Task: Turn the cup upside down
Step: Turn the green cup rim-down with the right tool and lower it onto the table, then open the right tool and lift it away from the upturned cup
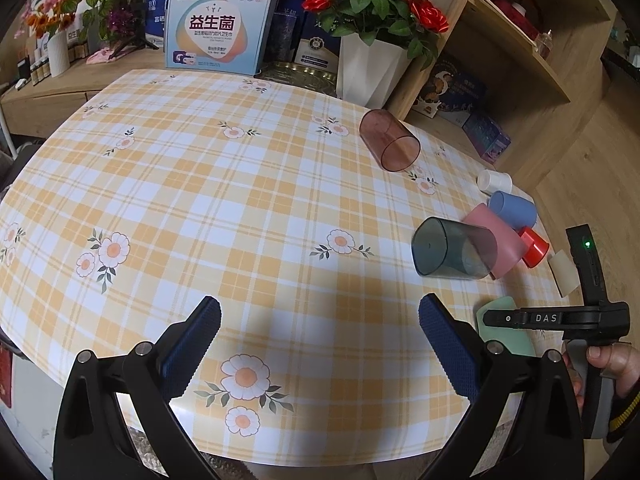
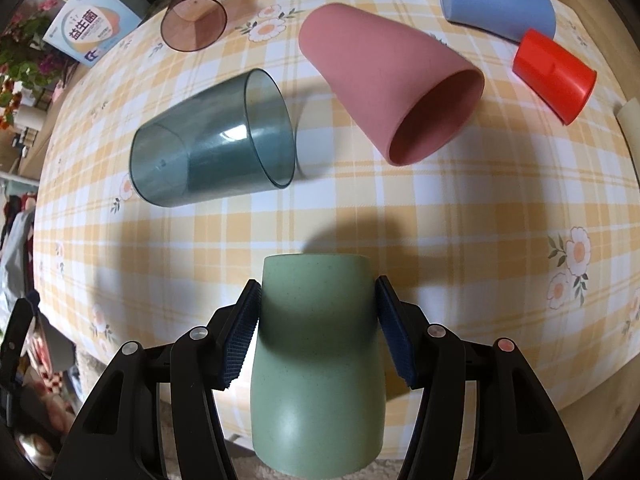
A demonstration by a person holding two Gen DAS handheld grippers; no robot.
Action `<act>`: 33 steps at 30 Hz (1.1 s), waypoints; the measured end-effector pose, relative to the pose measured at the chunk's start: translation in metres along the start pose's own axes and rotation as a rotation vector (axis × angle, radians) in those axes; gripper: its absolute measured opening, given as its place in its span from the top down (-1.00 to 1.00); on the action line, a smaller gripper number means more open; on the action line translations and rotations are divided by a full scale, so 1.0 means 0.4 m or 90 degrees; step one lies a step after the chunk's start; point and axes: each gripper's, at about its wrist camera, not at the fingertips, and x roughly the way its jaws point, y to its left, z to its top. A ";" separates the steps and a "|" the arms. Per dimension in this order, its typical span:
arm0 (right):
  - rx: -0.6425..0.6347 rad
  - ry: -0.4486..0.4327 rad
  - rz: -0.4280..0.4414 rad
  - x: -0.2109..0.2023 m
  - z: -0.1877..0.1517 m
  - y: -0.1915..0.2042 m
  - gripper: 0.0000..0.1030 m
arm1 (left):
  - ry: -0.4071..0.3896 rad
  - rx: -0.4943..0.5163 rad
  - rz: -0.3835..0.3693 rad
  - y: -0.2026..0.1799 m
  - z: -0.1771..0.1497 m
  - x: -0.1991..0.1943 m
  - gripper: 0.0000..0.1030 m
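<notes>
A pale green cup [image 2: 316,356] sits between the blue pads of my right gripper [image 2: 318,320], which is shut on its sides near the table's front edge; its closed base points away from the camera. In the left wrist view part of the green cup [image 1: 500,308] shows behind the right gripper's black body [image 1: 560,318]. My left gripper [image 1: 320,340] is open and empty above the checked tablecloth [image 1: 240,200].
Several cups lie on their sides: a clear teal one [image 2: 212,144], a pink one [image 2: 392,88], a blue one [image 2: 500,4], a red one [image 2: 554,74], a clear brown one [image 2: 194,16]. A white vase of red roses [image 1: 370,68] and a box [image 1: 218,28] stand behind the table.
</notes>
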 end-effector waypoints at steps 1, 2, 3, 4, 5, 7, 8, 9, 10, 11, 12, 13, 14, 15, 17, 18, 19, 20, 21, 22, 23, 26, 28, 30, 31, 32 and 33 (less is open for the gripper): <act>0.002 -0.001 0.005 0.002 0.000 -0.003 -0.09 | 0.000 0.002 0.000 -0.003 -0.001 0.000 -0.88; 0.003 -0.002 0.007 0.002 -0.001 -0.005 -0.09 | 0.000 0.004 0.001 -0.004 -0.001 0.000 -0.88; 0.003 -0.004 0.010 0.001 -0.002 -0.007 -0.09 | 0.000 0.004 0.002 -0.004 -0.001 0.000 -0.88; 0.001 -0.007 0.013 0.000 -0.004 -0.008 -0.09 | 0.000 0.005 0.003 -0.005 -0.002 -0.001 -0.88; 0.000 -0.010 0.016 -0.002 -0.007 -0.009 -0.08 | 0.000 0.005 0.005 -0.005 -0.002 -0.001 -0.88; -0.001 -0.019 0.022 -0.007 -0.013 -0.013 -0.08 | 0.000 0.004 0.006 -0.005 -0.002 -0.001 -0.88; 0.000 -0.025 0.027 -0.010 -0.017 -0.016 -0.08 | -0.001 0.003 0.007 -0.005 -0.002 -0.002 -0.88; 0.001 -0.034 0.033 -0.015 -0.022 -0.019 -0.08 | -0.001 0.003 0.008 -0.005 -0.002 -0.002 -0.88; 0.001 -0.040 0.036 -0.019 -0.026 -0.023 -0.08 | -0.001 0.004 0.009 -0.006 -0.002 -0.003 -0.88; 0.000 -0.051 0.040 -0.026 -0.033 -0.026 -0.08 | 0.000 0.004 0.009 -0.007 -0.003 -0.003 -0.88; -0.004 -0.064 0.043 -0.034 -0.041 -0.027 -0.08 | 0.000 0.004 0.009 -0.008 -0.004 -0.004 -0.88; -0.008 -0.072 0.044 -0.040 -0.047 -0.027 -0.08 | 0.000 0.005 0.009 -0.008 -0.003 -0.004 -0.88; -0.014 -0.089 0.047 -0.050 -0.059 -0.028 -0.08 | 0.000 0.006 0.010 -0.009 -0.004 -0.005 -0.88; -0.018 -0.101 0.050 -0.059 -0.069 -0.028 -0.08 | 0.000 0.006 0.010 -0.009 -0.005 -0.005 -0.88; -0.021 -0.130 0.058 -0.079 -0.089 -0.030 -0.08 | 0.001 0.008 0.008 -0.013 -0.007 -0.005 -0.88; -0.021 -0.144 0.060 -0.088 -0.101 -0.031 -0.08 | 0.001 0.008 0.006 -0.014 -0.008 -0.005 -0.88; -0.022 -0.161 0.062 -0.099 -0.114 -0.034 -0.08 | 0.001 0.009 0.003 -0.016 -0.009 -0.005 -0.88; -0.023 -0.184 0.064 -0.113 -0.132 -0.040 -0.08 | 0.000 0.008 -0.001 -0.017 -0.011 -0.006 -0.88; -0.025 -0.213 0.059 -0.130 -0.153 -0.044 -0.08 | -0.001 0.007 -0.005 -0.019 -0.012 -0.007 -0.88; -0.029 -0.243 0.048 -0.144 -0.175 -0.046 -0.08 | -0.002 0.006 -0.009 -0.019 -0.013 -0.007 -0.88; -0.031 -0.261 0.043 -0.154 -0.190 -0.047 -0.08 | -0.004 0.004 -0.013 -0.019 -0.014 -0.008 -0.88; -0.012 -0.306 0.056 -0.176 -0.241 -0.061 -0.08 | -0.007 -0.002 -0.022 -0.021 -0.015 -0.008 -0.88; 0.009 -0.323 0.061 -0.188 -0.264 -0.078 -0.08 | -0.007 -0.002 -0.024 -0.024 -0.015 -0.007 -0.88; 0.019 -0.338 0.057 -0.200 -0.278 -0.092 -0.07 | -0.008 0.000 -0.027 -0.028 -0.016 -0.008 -0.88; 0.022 -0.347 0.054 -0.208 -0.280 -0.096 -0.07 | -0.008 0.001 -0.027 -0.029 -0.016 -0.008 -0.88; 0.024 -0.354 0.052 -0.216 -0.282 -0.101 -0.07 | -0.009 0.002 -0.027 -0.031 -0.017 -0.009 -0.88; 0.025 -0.363 0.048 -0.225 -0.280 -0.105 -0.07 | -0.009 0.002 -0.026 -0.032 -0.018 -0.009 -0.88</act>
